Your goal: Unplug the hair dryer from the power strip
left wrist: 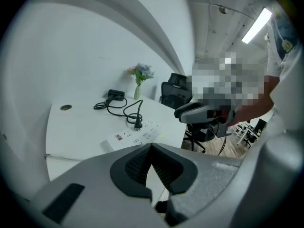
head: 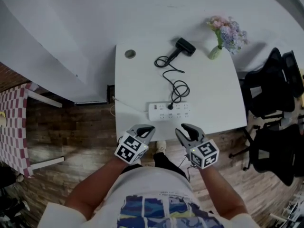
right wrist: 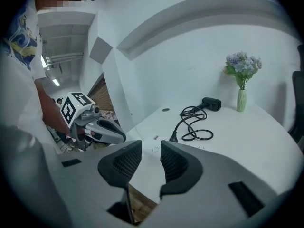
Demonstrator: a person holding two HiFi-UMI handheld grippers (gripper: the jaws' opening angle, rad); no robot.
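A black hair dryer [head: 184,46] [left wrist: 116,94] [right wrist: 211,103] lies at the back of the white table [head: 209,89]. Its black cord loops forward to a plug [head: 170,106] [left wrist: 138,124] [right wrist: 174,137] that sits in the white power strip [head: 168,112] [left wrist: 135,134] near the table's front edge. Both grippers hover off the front edge, short of the strip. My left gripper [head: 148,128] [left wrist: 151,147] has its pads meeting at the tips, with nothing in them. My right gripper [head: 183,128] [right wrist: 151,145] stands open and empty.
A vase of flowers [head: 223,37] stands at the back right corner. A round cable grommet [head: 130,54] sits at the back left. Black office chairs [head: 275,89] crowd the right side. A red-checked table [head: 14,122] is at the far left. The strip's white lead [head: 128,106] runs left.
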